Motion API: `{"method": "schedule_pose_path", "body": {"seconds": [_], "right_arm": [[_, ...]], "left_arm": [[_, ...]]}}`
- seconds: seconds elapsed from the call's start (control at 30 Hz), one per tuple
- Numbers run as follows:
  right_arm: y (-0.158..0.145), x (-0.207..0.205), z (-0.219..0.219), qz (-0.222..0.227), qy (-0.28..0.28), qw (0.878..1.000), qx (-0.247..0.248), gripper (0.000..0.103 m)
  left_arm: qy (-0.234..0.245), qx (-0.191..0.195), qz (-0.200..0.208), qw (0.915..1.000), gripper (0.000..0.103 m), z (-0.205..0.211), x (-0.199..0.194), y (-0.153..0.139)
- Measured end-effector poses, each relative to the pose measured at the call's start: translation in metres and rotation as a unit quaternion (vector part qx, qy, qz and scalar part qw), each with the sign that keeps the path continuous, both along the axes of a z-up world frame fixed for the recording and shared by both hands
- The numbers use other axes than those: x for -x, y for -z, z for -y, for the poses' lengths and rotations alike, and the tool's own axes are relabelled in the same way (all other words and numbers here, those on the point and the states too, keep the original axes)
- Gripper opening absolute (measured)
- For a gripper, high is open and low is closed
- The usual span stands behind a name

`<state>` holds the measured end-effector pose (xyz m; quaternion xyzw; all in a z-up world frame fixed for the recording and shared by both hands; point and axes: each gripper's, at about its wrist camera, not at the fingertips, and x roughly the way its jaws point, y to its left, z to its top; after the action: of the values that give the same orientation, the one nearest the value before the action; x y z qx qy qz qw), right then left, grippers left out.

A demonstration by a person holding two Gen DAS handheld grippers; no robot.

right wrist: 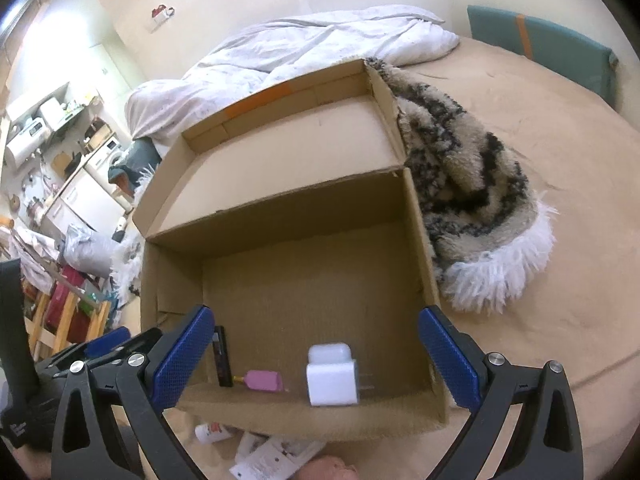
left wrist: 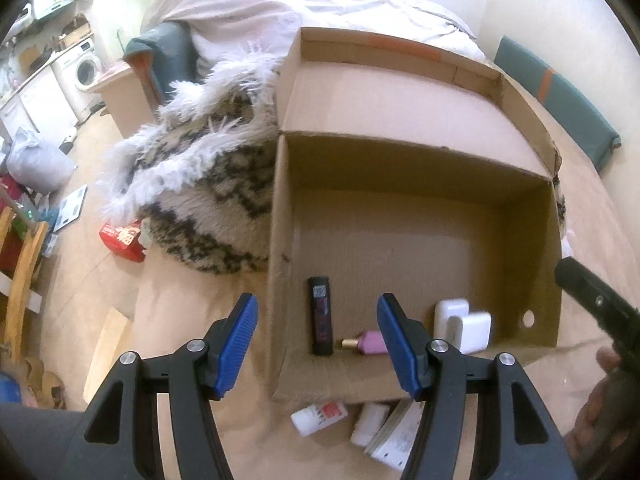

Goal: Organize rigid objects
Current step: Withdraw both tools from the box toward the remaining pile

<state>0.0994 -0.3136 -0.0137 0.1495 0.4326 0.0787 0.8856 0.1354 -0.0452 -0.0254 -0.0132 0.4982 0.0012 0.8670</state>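
An open cardboard box (left wrist: pixel 520 240) (right wrist: pixel 304 216) sits on a tan bed sheet. Along its near wall lie a black lighter (left wrist: pixel 321 316) (right wrist: pixel 222 356), a small pink bottle (left wrist: pixel 370 342) (right wrist: pixel 262 381) and two white chargers (left wrist: pixel 464 322) (right wrist: pixel 331 372). In front of the box lie a white bottle with a red label (left wrist: pixel 320 416) (right wrist: pixel 210 432) and white packets (left wrist: pixel 390 436) (right wrist: pixel 272 460). My left gripper (left wrist: pixel 318 346) is open and empty above the box's near left corner. My right gripper (right wrist: pixel 316 360) is open and empty above the near wall.
A shaggy black-and-cream rug (left wrist: pixel 200 184) (right wrist: pixel 472 192) lies against the box. A white duvet (right wrist: pixel 320 44) and a teal cushion (right wrist: pixel 540 44) lie farther back. Floor clutter and a washing machine (left wrist: pixel 86 68) are at left.
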Motion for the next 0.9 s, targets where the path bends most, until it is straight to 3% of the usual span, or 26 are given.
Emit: {"method": "schedule_pose_path", "body": {"seconds": [0.17, 0.37, 0.9], "right_arm": [[0.003, 0.014, 0.006, -0.014, 0.005, 0.999, -0.028, 0.103], [0.006, 0.033, 0.006, -0.024, 0.006, 1.000, -0.019, 0.103], [0.032, 0.073, -0.007, -0.081, -0.014, 0.997, -0.008, 0.103]], "left_arm": [[-0.006, -0.008, 0.003, 0.9999, 0.059, -0.011, 0.017, -0.004], [-0.020, -0.011, 0.001, 0.9997, 0.059, -0.028, 0.035, -0.003], [-0.038, -0.013, -0.041, 0.9984, 0.059, -0.045, 0.066, 0.035]]}}
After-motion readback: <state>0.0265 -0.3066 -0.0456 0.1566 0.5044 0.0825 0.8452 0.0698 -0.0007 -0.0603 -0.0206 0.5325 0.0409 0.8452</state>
